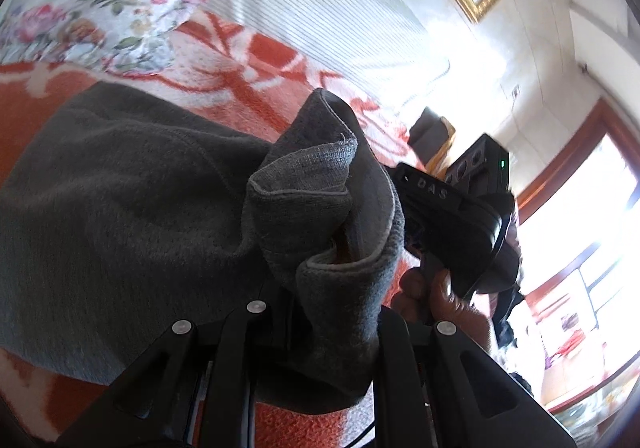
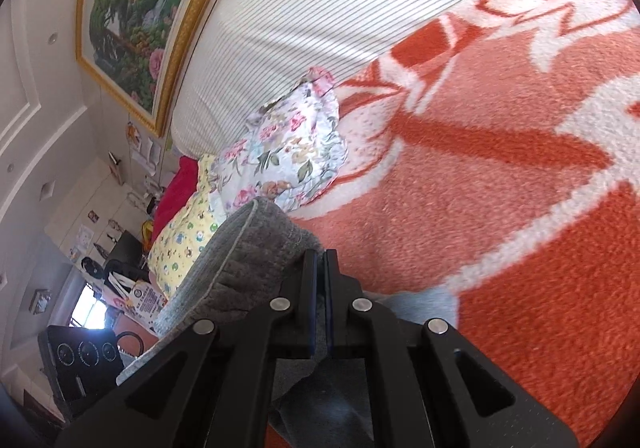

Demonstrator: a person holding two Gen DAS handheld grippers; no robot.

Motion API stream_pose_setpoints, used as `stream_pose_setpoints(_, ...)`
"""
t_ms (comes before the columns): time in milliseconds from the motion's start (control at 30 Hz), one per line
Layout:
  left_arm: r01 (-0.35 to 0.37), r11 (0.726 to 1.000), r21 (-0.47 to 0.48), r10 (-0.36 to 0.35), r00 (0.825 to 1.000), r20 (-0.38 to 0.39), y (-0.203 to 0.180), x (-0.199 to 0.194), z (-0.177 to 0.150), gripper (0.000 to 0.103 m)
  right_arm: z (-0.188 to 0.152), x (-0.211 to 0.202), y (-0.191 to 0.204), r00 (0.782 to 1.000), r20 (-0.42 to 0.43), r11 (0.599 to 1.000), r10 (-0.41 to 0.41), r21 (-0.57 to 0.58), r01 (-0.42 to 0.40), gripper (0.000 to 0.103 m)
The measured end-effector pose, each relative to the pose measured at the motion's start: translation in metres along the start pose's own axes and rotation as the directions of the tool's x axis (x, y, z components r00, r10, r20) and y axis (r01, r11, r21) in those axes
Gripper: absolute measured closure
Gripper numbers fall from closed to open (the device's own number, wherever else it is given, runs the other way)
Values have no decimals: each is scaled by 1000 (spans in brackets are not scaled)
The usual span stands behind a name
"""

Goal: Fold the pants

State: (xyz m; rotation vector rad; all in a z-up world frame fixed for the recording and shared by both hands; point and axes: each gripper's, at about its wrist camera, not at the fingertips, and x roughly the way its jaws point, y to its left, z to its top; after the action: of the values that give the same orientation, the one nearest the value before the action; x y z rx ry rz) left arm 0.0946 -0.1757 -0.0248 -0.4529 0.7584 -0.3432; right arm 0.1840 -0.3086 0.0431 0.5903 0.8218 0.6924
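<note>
Both grippers point down at a slant over the bed (image 2: 500, 208). The left gripper (image 1: 320, 312) is pinched tight on a thick bunch of the pants (image 1: 120, 208). The right gripper (image 2: 319, 288) is pinched on the pants too, its two fingers almost touching with thin cloth between them. A hand (image 1: 432, 296) holds the right gripper's handle, seen from the left camera. The pants are dark grey and soft, with a rolled hem sticking up. Most of the pants lie on the orange and white blanket (image 1: 240, 88), toward the bed's left edge. A flowery pillow (image 2: 288, 152) sits near the striped headboard (image 2: 320, 8).
</note>
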Motion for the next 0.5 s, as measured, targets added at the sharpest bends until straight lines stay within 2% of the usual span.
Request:
stream_pose_setpoints(167,-38,998,43,39,999,-25,-4,15,-11,90,-4,-5,-18,1000,-12,999,-18,36,18,99)
stream_pose_setpoints(367,-66,994,89,69,997,-38,-7,21,-18,86,-10,-12,-20,998,-4,998,-57,31,57,95)
stream_pose_setpoints(467,-65,993,103,70,997,-45,-10,20,-20,75,-10,-19,-20,995,3,994,-103,34,102,91)
stream_pose_setpoints(500,-62,992,110,68,997,-47,-12,19,-22,65,-10,-22,-20,993,8,993,-115,37,115,90)
